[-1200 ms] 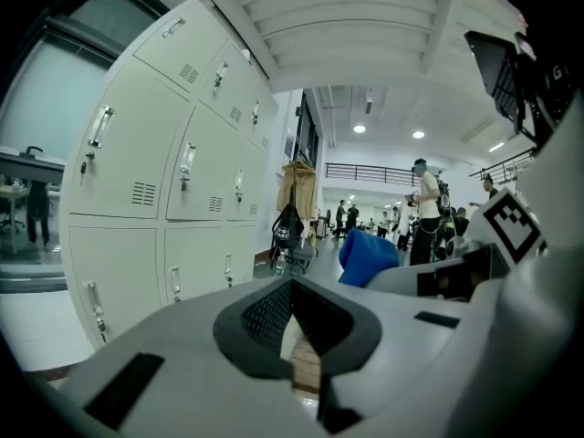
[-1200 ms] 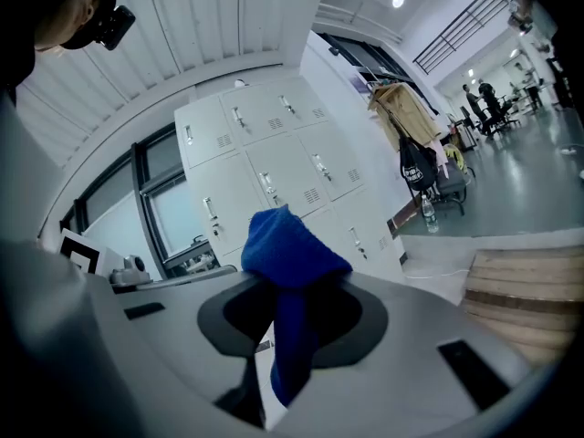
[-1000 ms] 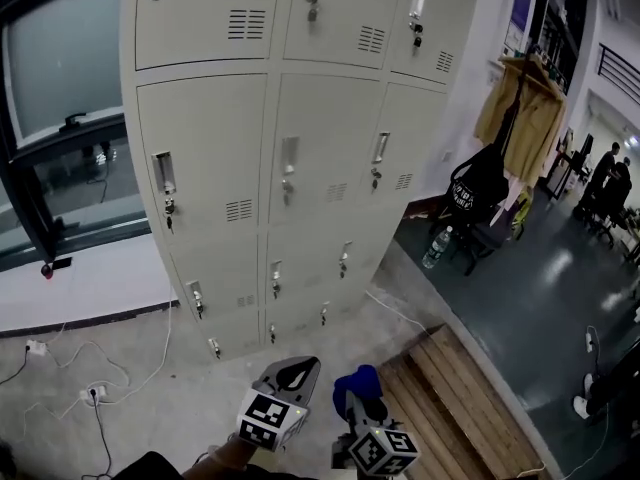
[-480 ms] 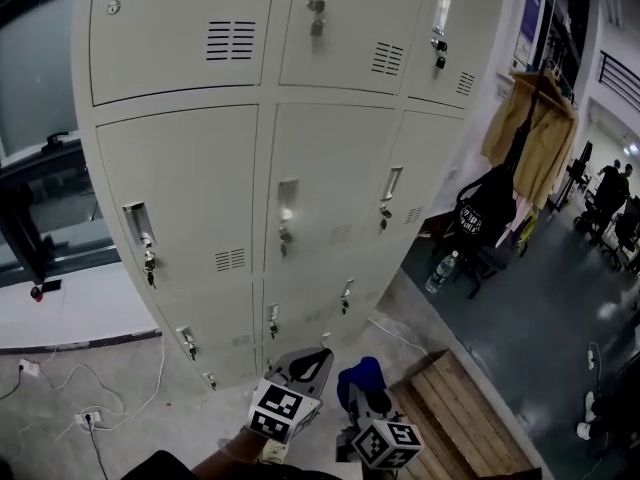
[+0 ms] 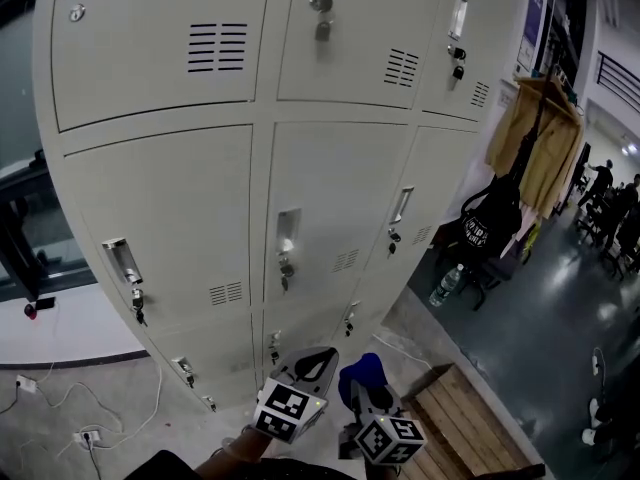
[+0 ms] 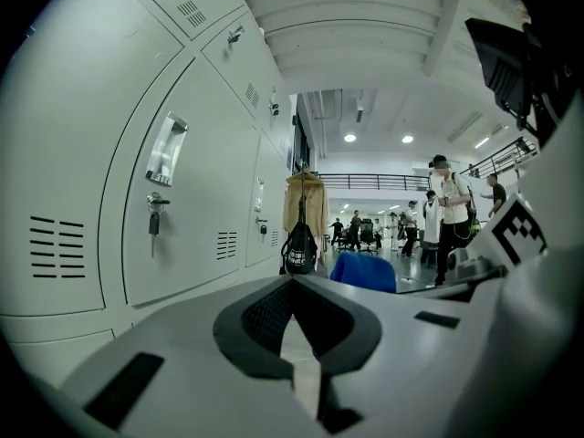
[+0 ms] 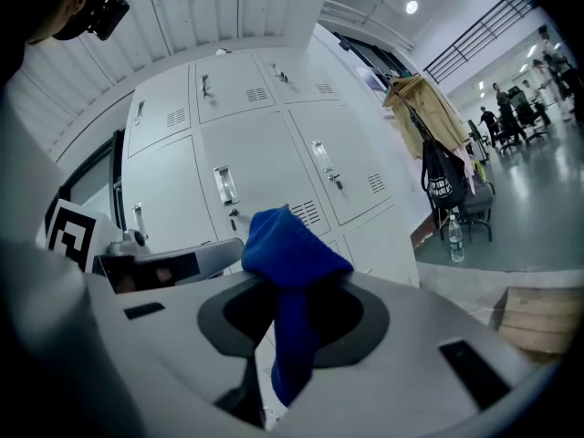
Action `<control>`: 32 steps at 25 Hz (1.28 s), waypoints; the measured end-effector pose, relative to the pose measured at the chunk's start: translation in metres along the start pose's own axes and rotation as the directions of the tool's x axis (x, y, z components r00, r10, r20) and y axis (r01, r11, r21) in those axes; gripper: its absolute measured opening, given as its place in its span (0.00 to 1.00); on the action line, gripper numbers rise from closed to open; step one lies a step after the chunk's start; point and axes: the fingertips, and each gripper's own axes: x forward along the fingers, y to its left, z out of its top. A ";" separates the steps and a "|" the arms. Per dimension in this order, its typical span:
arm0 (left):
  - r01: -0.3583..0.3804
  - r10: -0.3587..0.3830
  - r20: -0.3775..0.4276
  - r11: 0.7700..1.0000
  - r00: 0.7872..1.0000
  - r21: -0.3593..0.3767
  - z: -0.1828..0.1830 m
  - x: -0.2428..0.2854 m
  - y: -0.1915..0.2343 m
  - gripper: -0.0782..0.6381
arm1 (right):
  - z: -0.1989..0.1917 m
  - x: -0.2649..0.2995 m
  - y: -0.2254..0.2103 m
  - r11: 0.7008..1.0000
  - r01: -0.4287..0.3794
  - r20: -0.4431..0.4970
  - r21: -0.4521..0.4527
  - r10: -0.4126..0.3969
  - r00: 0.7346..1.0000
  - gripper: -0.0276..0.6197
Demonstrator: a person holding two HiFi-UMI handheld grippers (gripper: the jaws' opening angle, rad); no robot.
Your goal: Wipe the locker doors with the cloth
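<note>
A tall bank of grey locker doors with handles, keys and vents fills the head view, and also shows as lockers and lockers. My right gripper is low at the bottom centre, shut on a blue cloth. In the right gripper view the cloth bunches up out of the right gripper and hangs down between its jaws. My left gripper is just left of it, shut with nothing in it; its tips meet in the left gripper view. Both are short of the doors.
A tan coat hangs on a rack at the right, above a black bag and a water bottle. A wooden platform lies at lower right. Cables run over the floor at left, below a window. People stand far off.
The lockers have grown larger and nearer in the head view. Both grippers stay low at the bottom centre, the right one still holding the cloth.
</note>
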 end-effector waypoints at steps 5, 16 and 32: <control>0.021 -0.021 -0.002 0.999 1.000 -0.025 0.000 0.008 0.002 0.12 | -0.004 0.015 0.000 1.000 -0.006 -0.018 -0.003 0.006 1.000 0.18; -0.050 0.025 0.149 0.984 0.989 0.169 0.089 0.012 0.033 0.12 | 0.093 0.057 0.022 0.983 -0.130 0.089 -0.128 0.142 0.986 0.18; -0.210 0.160 0.220 0.951 0.962 0.228 0.174 0.006 0.078 0.12 | 0.293 0.107 0.199 0.710 -0.672 0.000 -0.211 0.687 0.726 0.18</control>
